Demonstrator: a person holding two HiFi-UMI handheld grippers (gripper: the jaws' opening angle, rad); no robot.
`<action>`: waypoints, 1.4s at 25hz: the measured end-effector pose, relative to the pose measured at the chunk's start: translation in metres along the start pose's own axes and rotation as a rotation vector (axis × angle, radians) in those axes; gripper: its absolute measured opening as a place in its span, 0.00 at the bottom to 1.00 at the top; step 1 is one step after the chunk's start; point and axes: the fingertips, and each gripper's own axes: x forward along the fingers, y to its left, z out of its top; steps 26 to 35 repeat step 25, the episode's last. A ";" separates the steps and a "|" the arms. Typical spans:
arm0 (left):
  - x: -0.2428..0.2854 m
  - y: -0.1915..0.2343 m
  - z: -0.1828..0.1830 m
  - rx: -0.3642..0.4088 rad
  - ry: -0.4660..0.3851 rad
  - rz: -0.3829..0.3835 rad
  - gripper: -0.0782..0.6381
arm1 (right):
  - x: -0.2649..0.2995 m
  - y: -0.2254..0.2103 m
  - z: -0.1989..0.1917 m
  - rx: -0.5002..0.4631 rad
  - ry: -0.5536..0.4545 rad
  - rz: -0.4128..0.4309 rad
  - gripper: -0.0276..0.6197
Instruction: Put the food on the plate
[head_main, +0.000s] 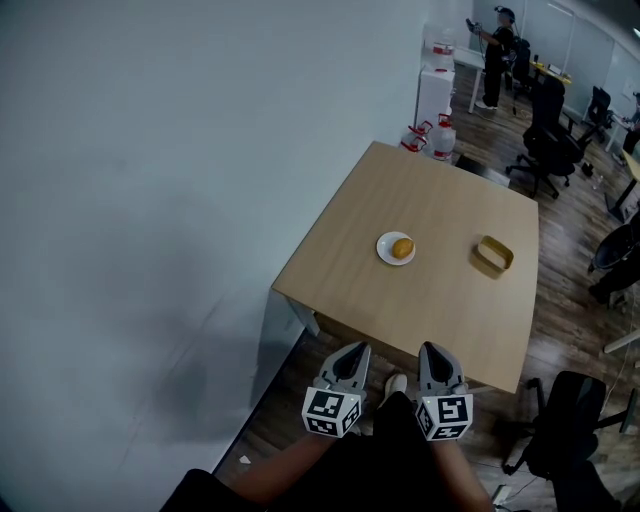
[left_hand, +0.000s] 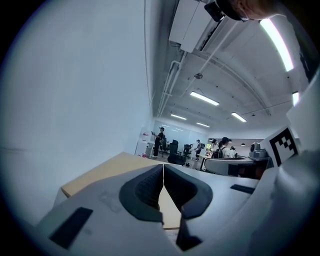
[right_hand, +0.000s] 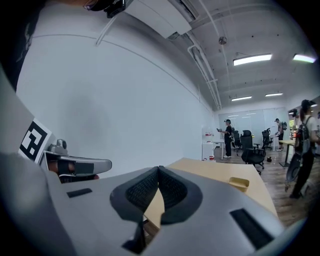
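Observation:
A golden-brown piece of food (head_main: 402, 248) lies on a small white plate (head_main: 385, 250) near the middle of the wooden table (head_main: 440, 300). Both grippers hang side by side below the table's near edge, well short of the plate. My left gripper (head_main: 353, 357) is shut with nothing between its pads; its jaw tips meet in the left gripper view (left_hand: 163, 166). My right gripper (head_main: 436, 352) is shut and empty too, its tips touching in the right gripper view (right_hand: 158, 169).
A shallow yellow tray (head_main: 493, 254) sits right of the plate and shows on the table (right_hand: 239, 183) in the right gripper view. A white wall runs along the left. Office chairs (head_main: 548, 135), white cabinets (head_main: 435, 95) and a standing person (head_main: 497, 55) are beyond the table.

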 end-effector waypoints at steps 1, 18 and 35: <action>-0.001 0.000 -0.001 -0.005 0.002 -0.002 0.13 | -0.001 0.000 0.001 -0.006 -0.003 -0.001 0.14; -0.002 0.007 0.013 0.031 -0.052 0.030 0.13 | -0.004 -0.010 0.003 -0.016 -0.020 -0.054 0.14; 0.004 0.017 0.013 0.035 -0.044 0.042 0.13 | 0.007 -0.004 0.006 -0.026 -0.023 -0.025 0.14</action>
